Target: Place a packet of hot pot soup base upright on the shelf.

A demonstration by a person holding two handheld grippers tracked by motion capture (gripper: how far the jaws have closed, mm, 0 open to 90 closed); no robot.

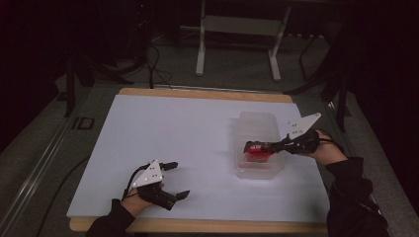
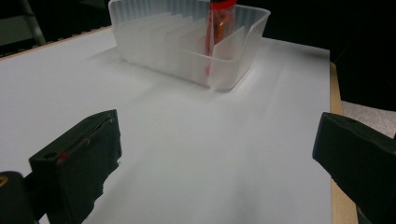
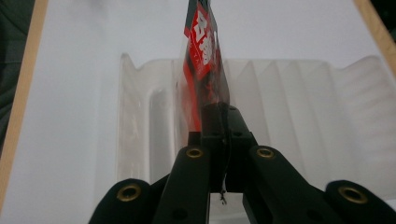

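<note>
A clear plastic bin (image 1: 257, 123) with upright dividers stands on the right half of the white table top. My right gripper (image 1: 251, 146) is shut on a flat red packet (image 1: 257, 150), which it holds edge-on over the bin's near end. In the right gripper view the red packet (image 3: 201, 51) rises from the closed jaws above the bin's slots (image 3: 289, 107). The left gripper view has the packet (image 2: 221, 23) standing in the bin (image 2: 187, 46). My left gripper (image 1: 176, 180) rests open near the front left of the table, with nothing between its fingers (image 2: 79, 158).
The white sheet (image 1: 163, 133) covers a wooden table whose edge (image 1: 197, 226) runs along the front. A metal table frame (image 1: 237, 34) stands on the floor behind, with cables beside it.
</note>
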